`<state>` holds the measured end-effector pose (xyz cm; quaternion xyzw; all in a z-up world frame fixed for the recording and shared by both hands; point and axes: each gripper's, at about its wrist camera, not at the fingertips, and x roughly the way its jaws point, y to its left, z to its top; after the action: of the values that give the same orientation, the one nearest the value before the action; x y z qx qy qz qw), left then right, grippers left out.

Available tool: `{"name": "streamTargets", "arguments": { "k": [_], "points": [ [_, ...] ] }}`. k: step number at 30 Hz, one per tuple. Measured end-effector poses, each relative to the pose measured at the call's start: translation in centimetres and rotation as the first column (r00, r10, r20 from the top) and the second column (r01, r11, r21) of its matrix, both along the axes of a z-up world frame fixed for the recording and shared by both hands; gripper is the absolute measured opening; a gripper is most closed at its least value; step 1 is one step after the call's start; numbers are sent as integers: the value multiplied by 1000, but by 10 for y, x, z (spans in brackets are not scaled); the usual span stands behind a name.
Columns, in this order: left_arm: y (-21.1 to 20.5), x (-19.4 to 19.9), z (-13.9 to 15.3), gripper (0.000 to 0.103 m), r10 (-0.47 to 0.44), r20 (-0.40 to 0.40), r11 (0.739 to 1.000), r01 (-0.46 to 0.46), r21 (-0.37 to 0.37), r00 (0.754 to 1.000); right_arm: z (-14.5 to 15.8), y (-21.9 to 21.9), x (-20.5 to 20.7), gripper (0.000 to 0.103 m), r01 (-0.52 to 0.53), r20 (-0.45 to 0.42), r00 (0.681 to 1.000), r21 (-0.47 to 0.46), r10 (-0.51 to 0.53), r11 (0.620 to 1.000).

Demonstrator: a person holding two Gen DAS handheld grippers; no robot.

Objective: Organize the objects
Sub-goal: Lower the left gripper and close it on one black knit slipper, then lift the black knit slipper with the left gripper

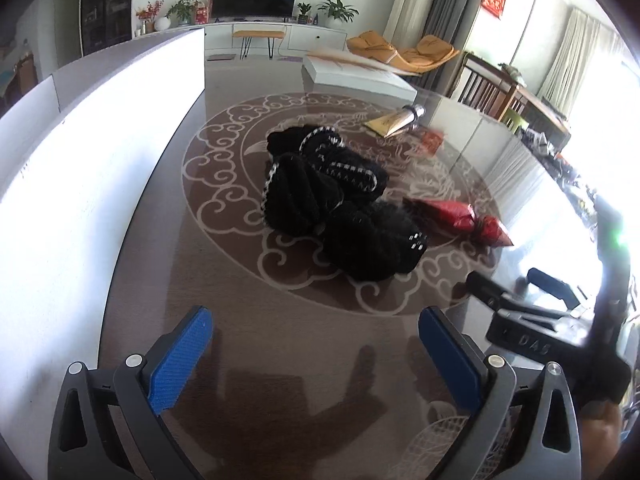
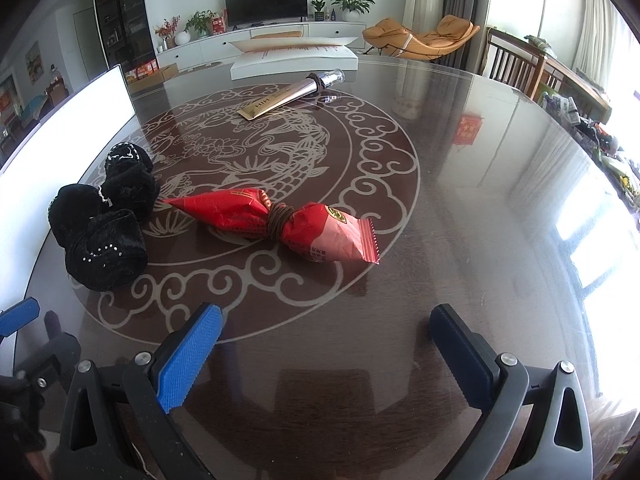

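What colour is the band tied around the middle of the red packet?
Brown; the band cinches the red packet, clearest in the right wrist view.

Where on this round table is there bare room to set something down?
Bare glass lies right of the red snack packet, toward the table edge, and in front of both open grippers: right gripper, left gripper. A narrower strip separates the packet from the gold tube. The left is crowded: black scrunchies sit near the white panel.
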<state>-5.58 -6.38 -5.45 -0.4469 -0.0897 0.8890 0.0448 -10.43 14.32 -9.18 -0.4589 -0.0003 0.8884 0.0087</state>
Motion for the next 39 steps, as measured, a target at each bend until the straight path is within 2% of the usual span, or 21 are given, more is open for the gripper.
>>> {"name": "streamTargets", "arguments": {
  "k": [4, 6, 8, 10, 12, 15, 17, 19, 22, 25, 26, 27, 29, 30, 34, 39],
  "points": [
    [7, -32, 13, 103, 61, -18, 998, -61, 19, 998, 0, 0, 0, 103, 0, 0, 1000, 0, 0, 1000],
    [11, -53, -1, 103, 85, 59, 996, -84, -25, 995, 0, 0, 0, 103, 0, 0, 1000, 0, 0, 1000],
    [8, -58, -16, 103, 102, 139, 993, -93, -68, 985, 0, 0, 0, 103, 0, 0, 1000, 0, 0, 1000],
    [0, -42, -9, 103, 133, 85, 987, -125, -100, 987, 0, 0, 0, 103, 0, 0, 1000, 0, 0, 1000],
    [-8, -29, -4, 103, 158, 76, 981, -147, -126, 985, 0, 0, 0, 103, -1, 0, 1000, 0, 1, 1000],
    [-15, -21, 2, 103, 133, 70, 984, -124, -126, 989, 0, 0, 0, 103, -1, 0, 1000, 0, 1, 1000],
    [-16, -22, 7, 103, 123, 55, 988, -117, -103, 991, 0, 0, 0, 103, -1, 0, 1000, 0, 1, 1000],
    [-16, -30, 10, 103, 117, 49, 993, -116, -34, 992, 0, 0, 0, 103, -1, 0, 1000, 0, 1, 1000],
    [-14, -51, 8, 103, 138, 90, 989, -143, 49, 986, 0, 0, 0, 103, -1, 0, 1000, 0, 1, 1000],
    [-9, -69, -4, 103, 167, 111, 986, -168, 6, 980, 0, 0, 0, 103, -1, 0, 1000, 0, 1, 1000],
    [-9, -71, -8, 100, 170, 117, 985, -169, -15, 978, 0, 0, 0, 103, -1, 0, 1000, 0, 1, 1000],
    [-9, -70, -11, 85, 160, 116, 987, -159, -20, 980, 0, 0, 0, 103, -1, 0, 1000, 0, 1, 1000],
    [-11, -62, -12, 69, 122, 108, 992, -120, -24, 987, 0, 0, 0, 103, -1, 0, 1000, 0, 1, 1000],
    [-11, -55, -11, 66, 104, 97, 994, -100, -42, 990, 0, 0, 0, 103, -1, 0, 1000, 0, 1, 1000],
    [-15, -32, -7, 66, 40, 69, 995, -34, -93, 997, 0, 0, 0, 103, -1, 0, 1000, 0, 1, 1000],
    [-16, -46, -13, 67, 31, 97, 991, -18, -129, 995, 0, 0, 0, 103, -1, 0, 1000, 0, 1, 1000]
  ]
}}
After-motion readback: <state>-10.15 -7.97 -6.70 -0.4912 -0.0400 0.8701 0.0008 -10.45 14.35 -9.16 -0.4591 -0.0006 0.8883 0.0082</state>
